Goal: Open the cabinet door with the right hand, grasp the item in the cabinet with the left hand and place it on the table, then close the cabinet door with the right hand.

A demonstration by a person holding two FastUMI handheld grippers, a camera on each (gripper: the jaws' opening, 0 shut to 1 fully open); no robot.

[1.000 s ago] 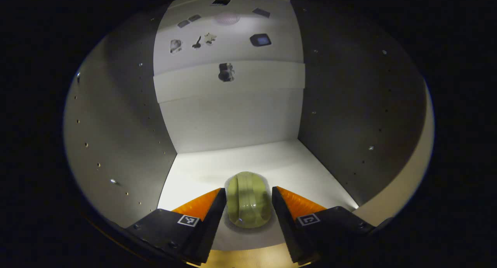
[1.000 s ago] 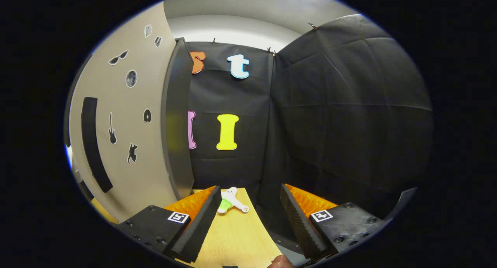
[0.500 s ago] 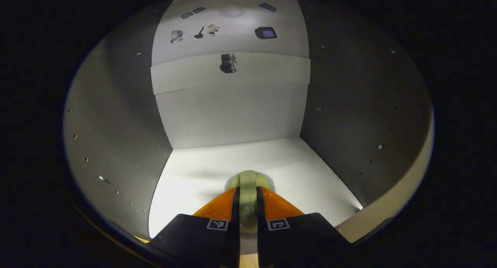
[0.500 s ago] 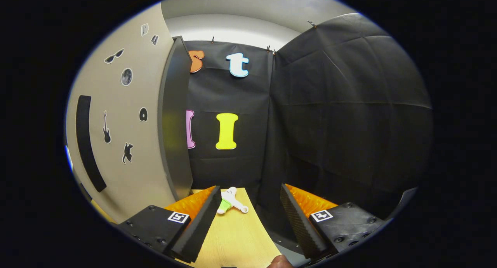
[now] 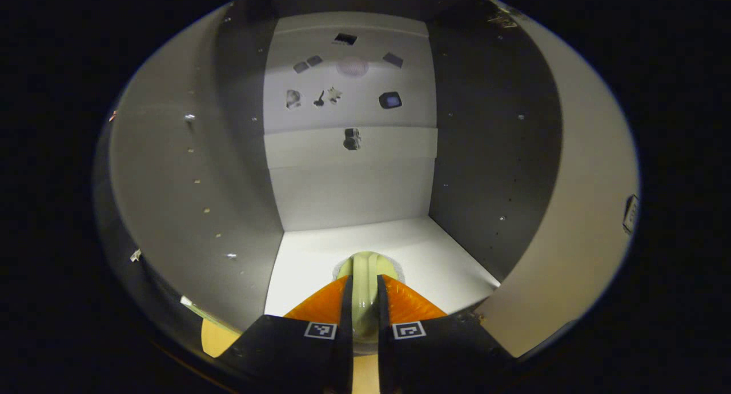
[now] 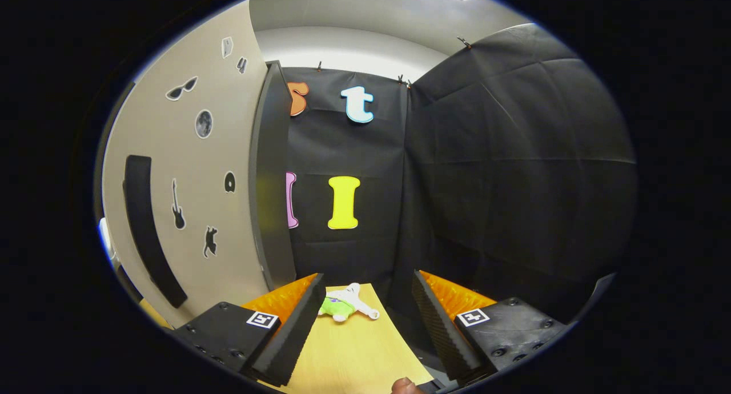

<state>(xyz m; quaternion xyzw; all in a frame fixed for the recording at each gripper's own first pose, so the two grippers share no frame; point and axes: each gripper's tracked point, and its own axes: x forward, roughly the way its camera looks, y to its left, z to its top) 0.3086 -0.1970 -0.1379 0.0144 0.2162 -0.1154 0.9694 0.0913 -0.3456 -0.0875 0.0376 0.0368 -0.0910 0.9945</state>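
– Pale-green item [image 5: 364,280]: where is it, and how does it lie?

– Clamped between both fingers of my left tool [image 5: 363,325], low over the white cabinet floor [image 5: 434,257]; its long axis seems to point straight to the back.

– And the step?

– I'd draw it out level toward the table [image 6: 354,348]; my right tool [image 6: 365,320] waits, fingers apart, by the open door [image 6: 194,211].

Right gripper [image 6: 365,320], jaws apart, above a pale wooden table [image 6: 354,360]; small white-and-green toy figure [image 6: 344,307] just beyond them.
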